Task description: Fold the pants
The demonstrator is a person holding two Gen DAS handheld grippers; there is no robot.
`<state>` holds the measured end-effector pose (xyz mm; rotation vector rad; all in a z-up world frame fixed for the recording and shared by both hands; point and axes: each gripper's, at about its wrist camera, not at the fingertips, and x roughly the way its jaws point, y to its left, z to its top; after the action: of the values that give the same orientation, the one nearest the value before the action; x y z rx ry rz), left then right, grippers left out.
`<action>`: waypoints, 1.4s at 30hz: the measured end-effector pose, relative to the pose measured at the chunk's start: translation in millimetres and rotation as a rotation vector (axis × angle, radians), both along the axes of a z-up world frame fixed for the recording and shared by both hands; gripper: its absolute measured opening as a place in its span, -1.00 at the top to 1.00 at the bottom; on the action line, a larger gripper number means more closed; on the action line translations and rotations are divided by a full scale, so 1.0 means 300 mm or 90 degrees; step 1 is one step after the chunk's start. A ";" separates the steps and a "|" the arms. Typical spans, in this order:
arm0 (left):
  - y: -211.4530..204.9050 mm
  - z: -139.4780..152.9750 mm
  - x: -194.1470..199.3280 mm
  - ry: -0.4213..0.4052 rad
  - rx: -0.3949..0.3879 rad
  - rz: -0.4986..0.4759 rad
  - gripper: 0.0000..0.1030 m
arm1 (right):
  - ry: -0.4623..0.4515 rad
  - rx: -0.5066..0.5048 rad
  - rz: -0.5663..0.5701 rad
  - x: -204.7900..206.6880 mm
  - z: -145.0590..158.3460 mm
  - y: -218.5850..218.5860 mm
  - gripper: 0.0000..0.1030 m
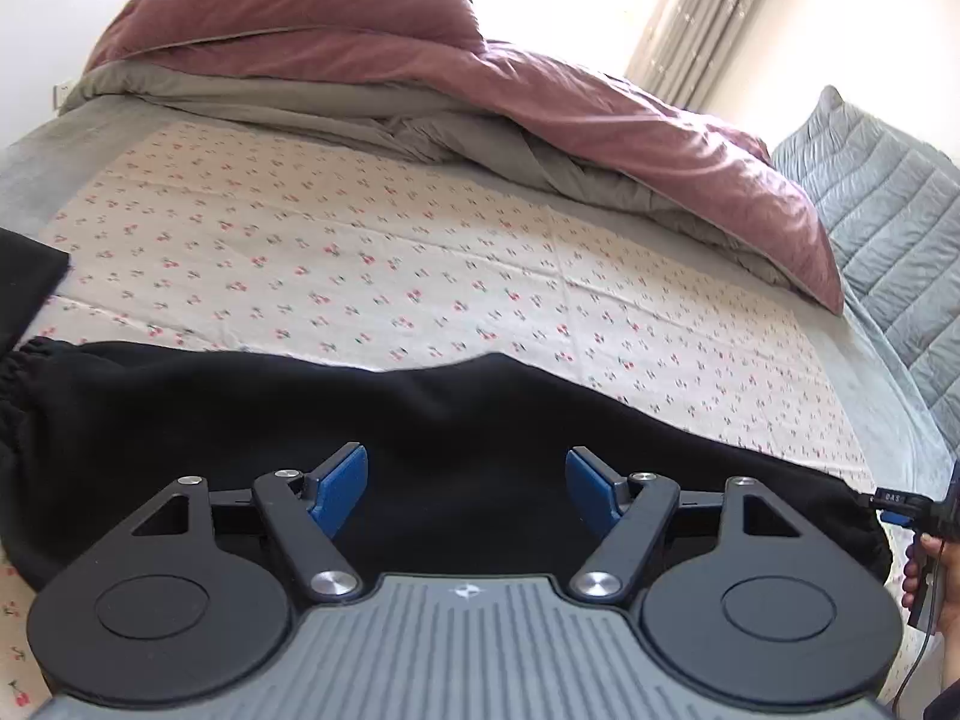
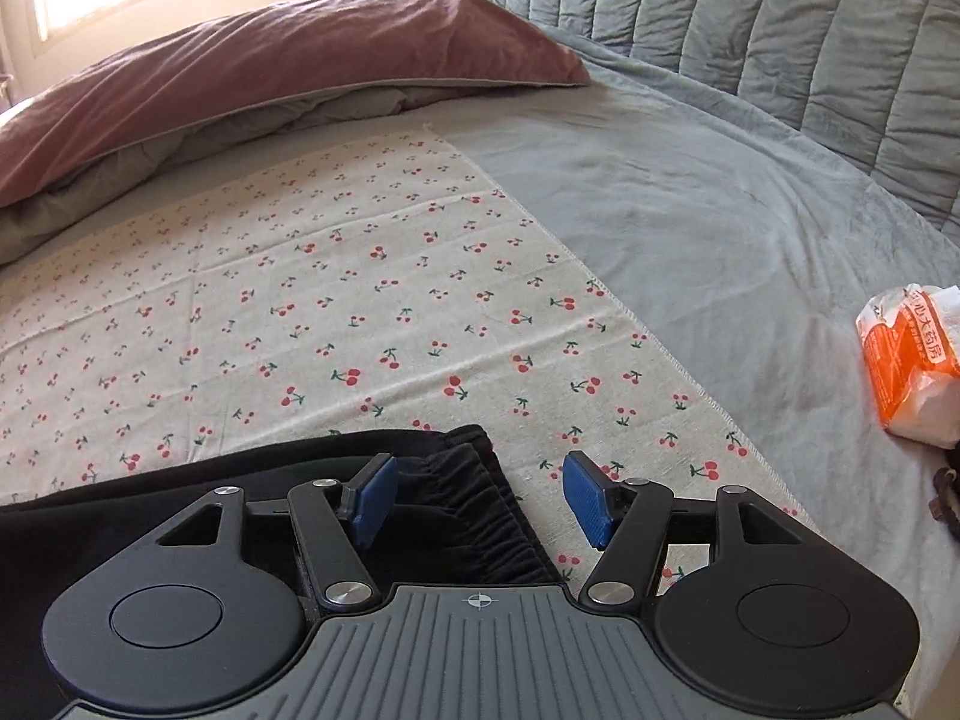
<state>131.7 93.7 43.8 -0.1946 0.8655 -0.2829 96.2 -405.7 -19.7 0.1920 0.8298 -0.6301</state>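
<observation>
Black soft fabric pants (image 1: 420, 420) are lying stretched across the near part of a cream bed cloth printed with small red cherries (image 1: 360, 252), on a bed with a grey-blue sheet (image 2: 690, 210). Left claw (image 1: 467, 489) is hovering over the dark fabric, its blue pads standing apart and gripping nothing. Right claw (image 2: 480, 498) is hanging over the gathered elastic waistband (image 2: 474, 510), its pads also spread and empty. A dusty-pink duvet (image 1: 540, 90) is lying bunched at the far side, and an orange-and-white plastic packet (image 2: 912, 360) is resting on the sheet.
</observation>
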 end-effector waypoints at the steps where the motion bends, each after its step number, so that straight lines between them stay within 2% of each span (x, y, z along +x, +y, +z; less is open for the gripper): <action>1: -0.050 -0.051 0.018 0.017 0.001 -0.018 -0.43 | 0.012 0.006 0.012 0.009 -0.048 0.002 -0.10; 2: -0.106 -0.133 0.040 0.040 0.005 -0.034 -0.43 | 0.015 0.021 0.025 0.002 -0.097 0.004 -0.05; 3: -0.134 -0.192 0.051 0.059 0.018 -0.038 -0.43 | 0.017 0.008 0.038 -0.014 -0.145 0.014 0.02; 5: -0.191 -0.354 0.046 0.110 0.069 -0.060 -0.41 | 0.044 -0.053 0.086 -0.018 -0.142 0.040 0.46; 7: -0.243 -0.372 -0.017 0.029 0.148 -0.098 -0.47 | 0.012 -0.023 0.083 -0.033 -0.098 0.019 0.53; 8: -0.264 -0.368 -0.029 0.025 0.172 -0.114 -0.47 | 0.007 -0.016 0.084 -0.039 -0.097 0.010 0.54; 9: -0.274 -0.365 -0.042 0.025 0.163 -0.134 -0.48 | 0.009 -0.018 0.089 -0.037 -0.098 0.006 0.55; 11: -0.266 -0.369 -0.047 0.032 0.151 -0.130 -0.49 | 0.004 -0.038 0.094 -0.031 -0.080 0.012 0.56; 13: -0.266 -0.366 -0.045 0.040 0.146 -0.129 -0.49 | -0.026 -0.056 0.087 -0.031 -0.031 0.026 0.56; 16: -0.248 -0.371 -0.052 0.044 0.134 -0.126 -0.49 | -0.069 -0.071 0.083 -0.030 0.022 0.052 0.56; 18: -0.252 -0.374 -0.061 0.039 0.138 -0.123 -0.49 | -0.025 -0.080 0.081 0.007 -0.016 0.050 0.54; 20: -0.263 -0.359 -0.066 0.035 0.141 -0.120 -0.49 | 0.068 -0.084 0.083 0.054 -0.108 0.041 0.51; 21: -0.260 -0.357 -0.067 0.034 0.140 -0.118 -0.49 | 0.079 -0.093 0.084 0.058 -0.131 0.042 0.45; 22: -0.255 -0.354 -0.067 0.033 0.138 -0.117 -0.49 | 0.080 -0.097 0.075 0.058 -0.124 0.043 0.27; 24: -0.240 -0.338 -0.060 0.025 0.127 -0.103 -0.47 | 0.057 -0.099 0.033 0.042 -0.080 0.040 -0.03; 27: -0.235 -0.278 -0.078 -0.034 0.100 -0.094 -0.47 | 0.001 -0.156 0.038 0.004 -0.012 0.094 -0.09; 28: -0.232 -0.269 -0.077 -0.036 0.087 -0.097 -0.47 | -0.013 -0.175 0.046 -0.003 0.002 0.121 -0.09; 30: -0.235 -0.290 -0.067 0.003 0.072 -0.091 -0.47 | -0.034 -0.192 0.078 -0.008 0.019 0.176 -0.10; 32: -0.263 -0.328 -0.055 0.041 0.087 -0.099 -0.47 | -0.049 -0.189 0.134 0.005 0.025 0.240 -0.10; 33: -0.275 -0.347 -0.056 0.044 0.104 -0.105 -0.47 | -0.048 -0.193 0.155 0.014 0.022 0.270 -0.10; 35: -0.313 -0.355 -0.085 0.017 0.150 -0.126 -0.47 | -0.042 -0.223 0.197 0.036 0.015 0.345 -0.10; 37: -0.326 -0.357 -0.096 0.013 0.156 -0.137 -0.48 | -0.046 -0.227 0.248 0.048 0.009 0.418 -0.10; 39: -0.337 -0.356 -0.103 0.012 0.157 -0.140 -0.48 | -0.034 -0.200 0.336 0.057 -0.015 0.498 -0.15; 42: -0.332 -0.354 -0.093 0.020 0.148 -0.142 -0.48 | 0.036 -0.165 0.495 0.065 -0.102 0.639 -0.14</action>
<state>103.7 -5.9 -62.2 0.1158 0.9454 -0.3851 115.6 -214.1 -50.3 -0.3770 0.7912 -0.0040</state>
